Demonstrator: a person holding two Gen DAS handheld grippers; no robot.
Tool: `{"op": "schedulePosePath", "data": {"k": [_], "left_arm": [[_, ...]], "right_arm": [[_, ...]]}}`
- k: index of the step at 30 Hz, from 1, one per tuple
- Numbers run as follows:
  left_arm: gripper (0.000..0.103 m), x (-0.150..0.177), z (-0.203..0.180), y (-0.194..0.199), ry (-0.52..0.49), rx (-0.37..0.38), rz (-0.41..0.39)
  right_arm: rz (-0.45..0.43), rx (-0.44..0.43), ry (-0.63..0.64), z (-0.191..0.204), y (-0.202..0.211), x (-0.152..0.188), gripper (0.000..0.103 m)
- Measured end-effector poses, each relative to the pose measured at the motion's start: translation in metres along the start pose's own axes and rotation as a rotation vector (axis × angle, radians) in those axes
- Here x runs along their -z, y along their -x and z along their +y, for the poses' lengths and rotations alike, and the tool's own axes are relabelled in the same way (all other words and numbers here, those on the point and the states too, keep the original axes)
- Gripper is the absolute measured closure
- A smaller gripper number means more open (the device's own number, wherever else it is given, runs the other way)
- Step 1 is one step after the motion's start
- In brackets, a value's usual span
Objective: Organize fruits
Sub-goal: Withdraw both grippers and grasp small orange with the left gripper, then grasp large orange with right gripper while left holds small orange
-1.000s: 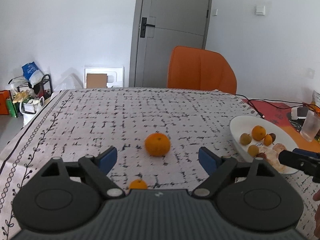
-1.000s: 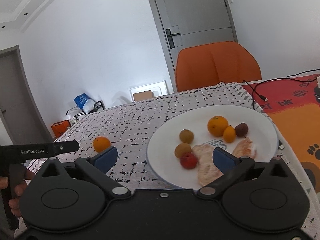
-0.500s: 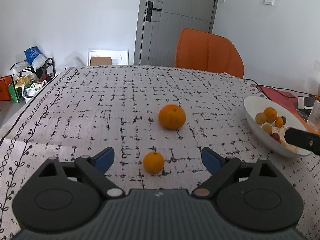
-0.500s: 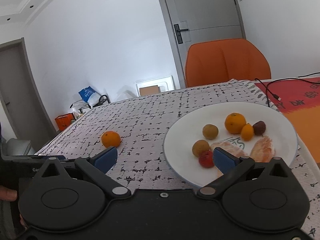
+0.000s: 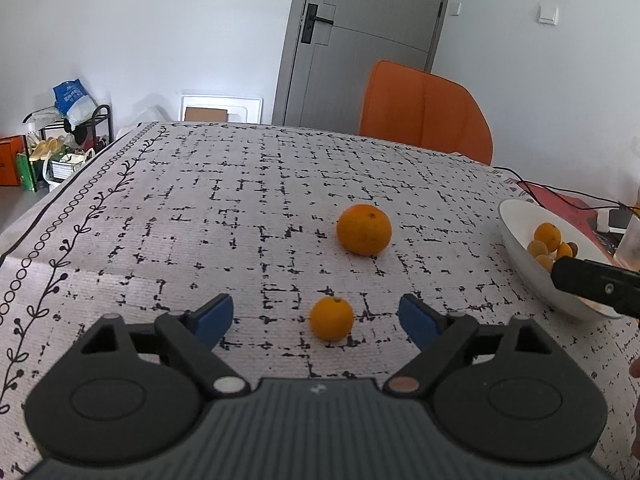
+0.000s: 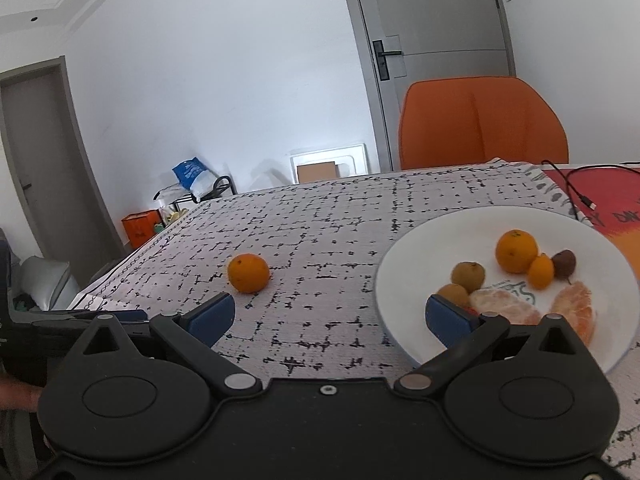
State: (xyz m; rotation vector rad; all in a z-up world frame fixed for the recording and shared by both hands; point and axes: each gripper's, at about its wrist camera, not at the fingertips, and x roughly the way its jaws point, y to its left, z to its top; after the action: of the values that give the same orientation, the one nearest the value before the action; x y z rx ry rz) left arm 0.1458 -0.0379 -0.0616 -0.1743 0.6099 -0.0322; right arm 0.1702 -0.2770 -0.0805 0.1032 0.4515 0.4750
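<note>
On the patterned tablecloth a small orange [image 5: 332, 319] lies between the blue pads of my left gripper [image 5: 315, 314]. Its jaws are closing, and neither pad touches the fruit. A larger orange [image 5: 363, 229] [image 6: 248, 267] rests further ahead. To the right stands a white plate [image 6: 400, 264] [image 5: 528, 264] with an orange [image 6: 516, 251], a small orange [image 6: 541, 271], brown fruits [image 6: 468, 273], a dark fruit [image 6: 564, 261] and peeled segments [image 6: 504, 308]. My right gripper [image 6: 330, 316] is open at the plate's near left rim and holds nothing.
An orange chair [image 5: 424, 112] stands behind the table's far edge. A black cable [image 6: 576, 196] lies on a red mat [image 6: 600, 196] at the far right. A clear cup [image 5: 630, 248] stands beyond the plate. The cloth's bordered left edge [image 5: 60, 240] drops off.
In the left wrist view the small orange has come out from under the gripper body and now lies between the pads. In the right wrist view the plate has slid right and the large orange has drawn nearer.
</note>
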Motion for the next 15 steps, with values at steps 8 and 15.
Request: {"op": "schedulePosePath", "data": {"k": [8,15], "left_arm": [[0.070,0.000,0.008,-0.002,-0.012,0.018,0.018],[0.081,-0.004,0.023,0.002,0.022,0.011,0.006]], "right_arm": [[0.018,-0.023,0.025,0.015,-0.015,-0.004,0.000],[0.029,-0.048,0.039,0.027,-0.030,-0.009,0.000]]}}
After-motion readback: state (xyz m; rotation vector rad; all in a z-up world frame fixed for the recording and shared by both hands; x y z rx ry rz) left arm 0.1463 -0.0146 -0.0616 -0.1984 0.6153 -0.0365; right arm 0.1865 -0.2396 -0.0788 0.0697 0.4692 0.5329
